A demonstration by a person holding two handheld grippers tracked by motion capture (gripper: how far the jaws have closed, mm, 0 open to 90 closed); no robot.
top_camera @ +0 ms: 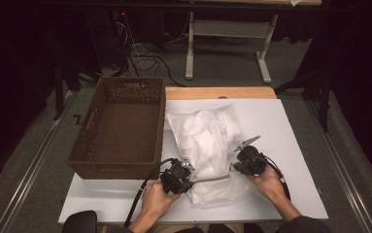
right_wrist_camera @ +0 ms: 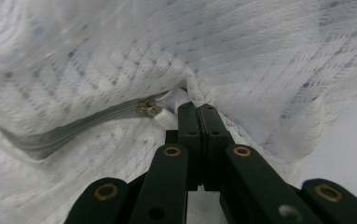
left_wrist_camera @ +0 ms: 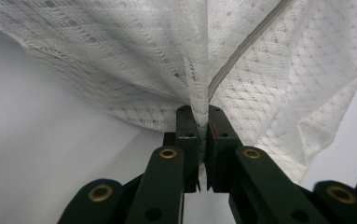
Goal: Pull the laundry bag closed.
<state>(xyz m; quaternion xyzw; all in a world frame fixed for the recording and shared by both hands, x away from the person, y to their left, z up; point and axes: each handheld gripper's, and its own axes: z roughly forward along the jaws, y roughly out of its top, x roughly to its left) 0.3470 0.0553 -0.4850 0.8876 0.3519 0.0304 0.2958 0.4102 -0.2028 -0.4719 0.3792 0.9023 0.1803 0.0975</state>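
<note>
A white mesh laundry bag (top_camera: 208, 145) with a grey zipper (top_camera: 212, 179) lies crumpled on the white table top (top_camera: 280, 126). My left gripper (top_camera: 189, 175) is at the bag's near left corner, its jaws pinched on a fold of mesh (left_wrist_camera: 198, 100) beside the zipper tape (left_wrist_camera: 241, 51). My right gripper (top_camera: 234, 167) is at the bag's right side, shut on the mesh edge (right_wrist_camera: 195, 93) next to the metal zipper slider (right_wrist_camera: 147, 107). A hand holds each gripper.
A brown wicker basket (top_camera: 120, 127) stands hollow on the table's left half, close to the bag. A wooden strip (top_camera: 220, 92) runs along the table's far edge. Cables and a table frame (top_camera: 227, 43) lie on the floor beyond.
</note>
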